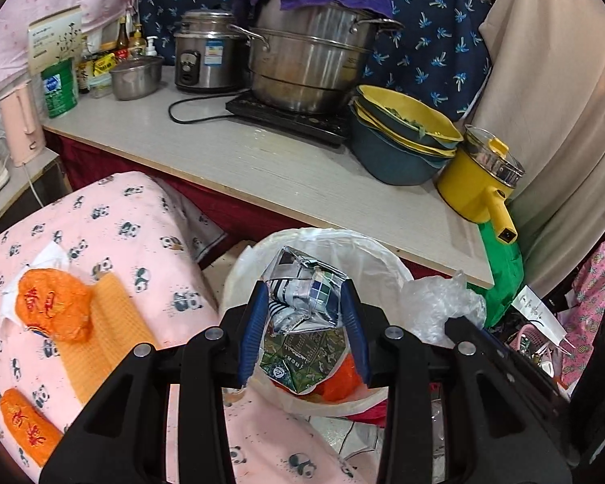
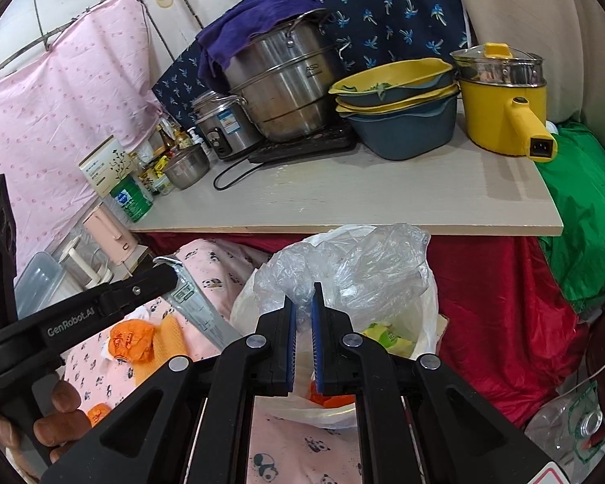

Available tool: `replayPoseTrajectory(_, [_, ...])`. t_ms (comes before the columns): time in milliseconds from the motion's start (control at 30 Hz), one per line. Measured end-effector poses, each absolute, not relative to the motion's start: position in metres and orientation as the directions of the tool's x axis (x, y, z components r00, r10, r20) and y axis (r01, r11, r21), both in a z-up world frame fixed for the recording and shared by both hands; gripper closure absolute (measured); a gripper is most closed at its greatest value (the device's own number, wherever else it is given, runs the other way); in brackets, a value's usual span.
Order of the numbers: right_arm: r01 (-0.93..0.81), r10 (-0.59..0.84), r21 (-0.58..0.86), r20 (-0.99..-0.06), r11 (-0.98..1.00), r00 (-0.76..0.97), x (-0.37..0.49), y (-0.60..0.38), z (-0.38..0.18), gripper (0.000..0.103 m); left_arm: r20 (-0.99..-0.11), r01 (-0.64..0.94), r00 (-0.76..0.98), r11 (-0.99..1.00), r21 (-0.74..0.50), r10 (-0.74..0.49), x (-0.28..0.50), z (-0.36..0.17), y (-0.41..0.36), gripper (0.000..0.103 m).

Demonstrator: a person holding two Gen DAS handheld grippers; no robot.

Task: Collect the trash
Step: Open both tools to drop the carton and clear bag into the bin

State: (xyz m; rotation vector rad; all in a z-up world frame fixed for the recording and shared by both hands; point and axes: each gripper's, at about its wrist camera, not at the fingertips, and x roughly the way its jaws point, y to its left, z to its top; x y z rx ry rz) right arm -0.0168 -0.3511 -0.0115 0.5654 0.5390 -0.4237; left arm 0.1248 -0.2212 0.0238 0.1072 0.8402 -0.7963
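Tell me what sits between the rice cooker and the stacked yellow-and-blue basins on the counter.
The big steel steamer pot, draped with a purple towel, stands on a black induction hob between the rice cooker and the basins. Both wrist views show it.

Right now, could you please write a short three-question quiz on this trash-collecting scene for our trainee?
1. True or false: the left gripper holds a crushed carton above the lined trash bin.
2. What does the right gripper pinch? A) an orange wrapper B) a clear plastic bag C) a spoon
3. Fill in: the orange wrappers not yet collected lie on the ____-print cloth.

Key
1. True: the blue pads close on it over the bin.
2. B
3. panda
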Motion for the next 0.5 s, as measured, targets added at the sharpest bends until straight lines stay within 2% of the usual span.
replayPoseTrajectory(200, [0.521, -0.221, 0.39, -0.598, 0.759, 0.77, -0.013, -0.356, -0.021, 0.096, -0.712, 0.662, 0.373, 0.708, -0.245, -0.595, 0.129, 0.01, -0.233, 0.068])
replayPoseTrajectory(367, [0.512, -0.207, 0.391, -0.604, 0.765, 0.77, -0.005, -0.355, -0.025, 0.096, -0.716, 0.648, 0.38, 0.721, -0.246, -0.586, 0.134, 0.006, -0.228, 0.053])
replayPoseTrajectory(500, [0.496, -0.193, 0.387, -0.604, 0.777, 0.773, 0.005, -0.349, -0.024, 0.095, -0.715, 0.633, 0.398, 0.736, -0.24, -0.575, 0.138, 0.006, -0.219, 0.051])
